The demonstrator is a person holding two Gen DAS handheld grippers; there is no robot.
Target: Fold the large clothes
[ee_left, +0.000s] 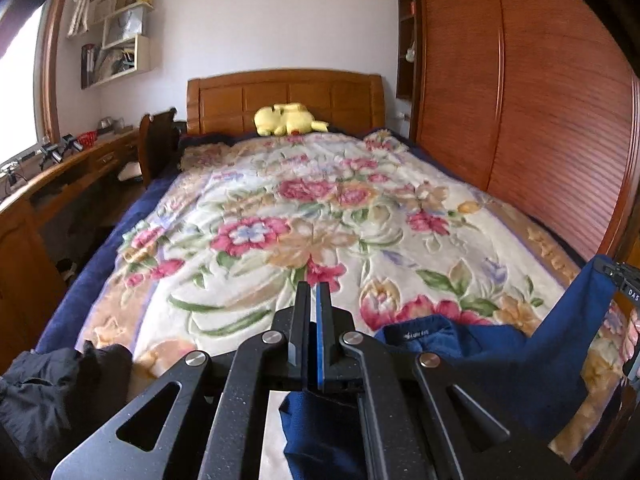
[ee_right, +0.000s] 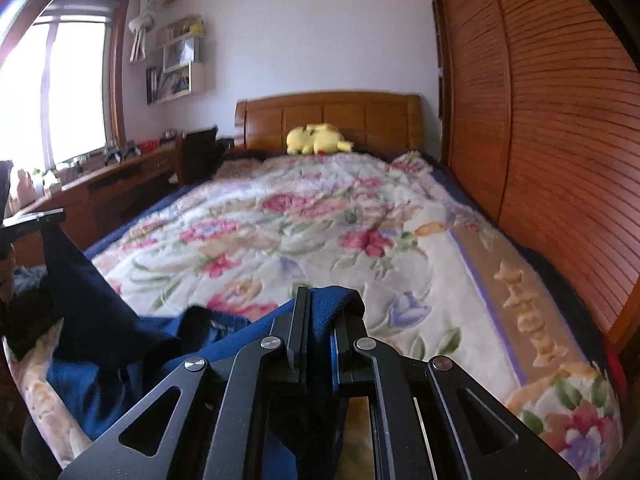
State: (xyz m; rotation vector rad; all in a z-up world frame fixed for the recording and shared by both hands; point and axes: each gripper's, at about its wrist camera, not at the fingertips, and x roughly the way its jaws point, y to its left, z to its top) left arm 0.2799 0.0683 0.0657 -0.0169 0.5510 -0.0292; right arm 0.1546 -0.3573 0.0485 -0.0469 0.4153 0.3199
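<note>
A dark blue garment [ee_left: 496, 364] hangs between my two grippers over the near end of the bed. My left gripper [ee_left: 314, 292] is shut on one edge of it; cloth shows between the jaws and hangs below. In the left wrist view the garment rises at the right to my right gripper [ee_left: 618, 276]. In the right wrist view my right gripper [ee_right: 320, 300] is shut on the blue garment [ee_right: 120, 368], with cloth bunched over the right finger. There the garment stretches left up to my left gripper [ee_right: 38, 220].
The bed has a floral blanket [ee_left: 304, 216], a wooden headboard [ee_left: 288, 96] and a yellow plush toy [ee_left: 286, 118]. A black garment [ee_left: 52, 384] lies at the near left. A wooden wardrobe [ee_left: 540, 100] stands right, a desk [ee_left: 60, 176] left.
</note>
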